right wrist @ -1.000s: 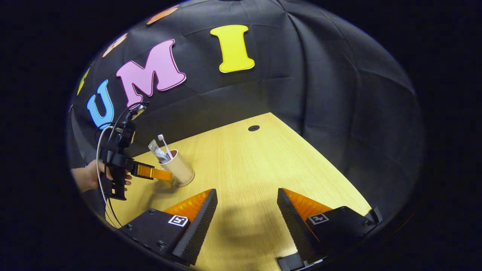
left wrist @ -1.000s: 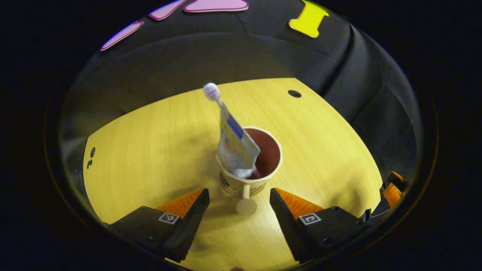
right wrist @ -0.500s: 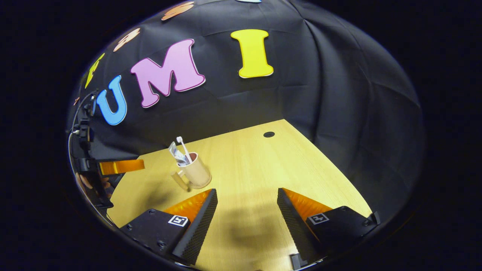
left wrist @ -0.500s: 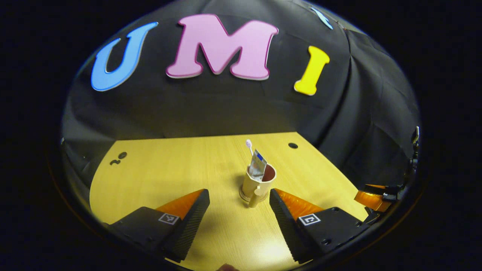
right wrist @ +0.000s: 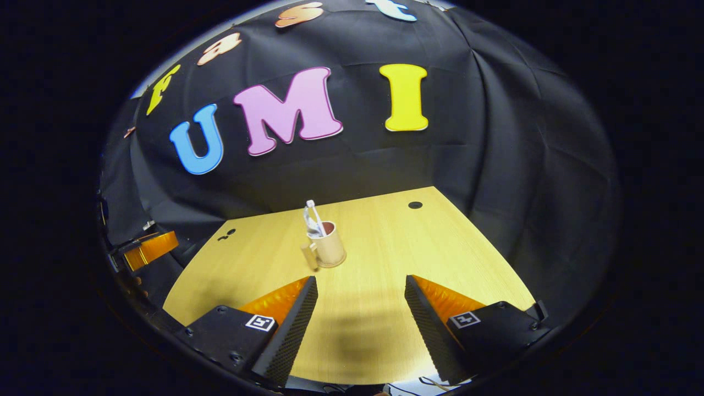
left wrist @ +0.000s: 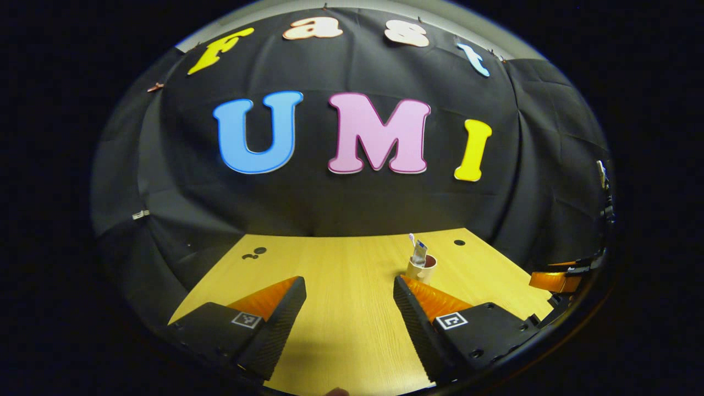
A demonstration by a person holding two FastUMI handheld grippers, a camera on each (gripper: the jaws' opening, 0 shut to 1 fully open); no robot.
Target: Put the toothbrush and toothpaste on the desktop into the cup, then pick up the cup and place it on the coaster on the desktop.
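Note:
A beige cup (right wrist: pixel 331 248) with a side handle (right wrist: pixel 309 256) stands upright on the yellow wooden desk (right wrist: pixel 385 242). A thin round coaster (right wrist: pixel 336 264) shows under its base. A toothbrush (right wrist: pixel 310 207) and a toothpaste tube (right wrist: pixel 315 225) stick out of the cup, leaning left. My right gripper (right wrist: pixel 360 281) is open, with nothing between its fingers, well back from the cup. My left gripper (left wrist: pixel 348 283) is also open and holds nothing. In the left gripper view the cup (left wrist: pixel 421 269) is small and far, just past the right finger, with the toothbrush (left wrist: pixel 411 237) and the tube (left wrist: pixel 419 252) in it.
The desk has a round cable hole (right wrist: pixel 415 205) at its far right and small dark holes (right wrist: pixel 225 236) at the far left. Black cloth walls close off the back and right sides. The left gripper (right wrist: pixel 150 247) hovers off the desk's left edge; the right gripper (left wrist: pixel 555 281) sits at the desk's right edge.
Both grippers have drawn back from the cup and tilted up, the left one by far the most. The cup has stayed in place, upright on the coaster.

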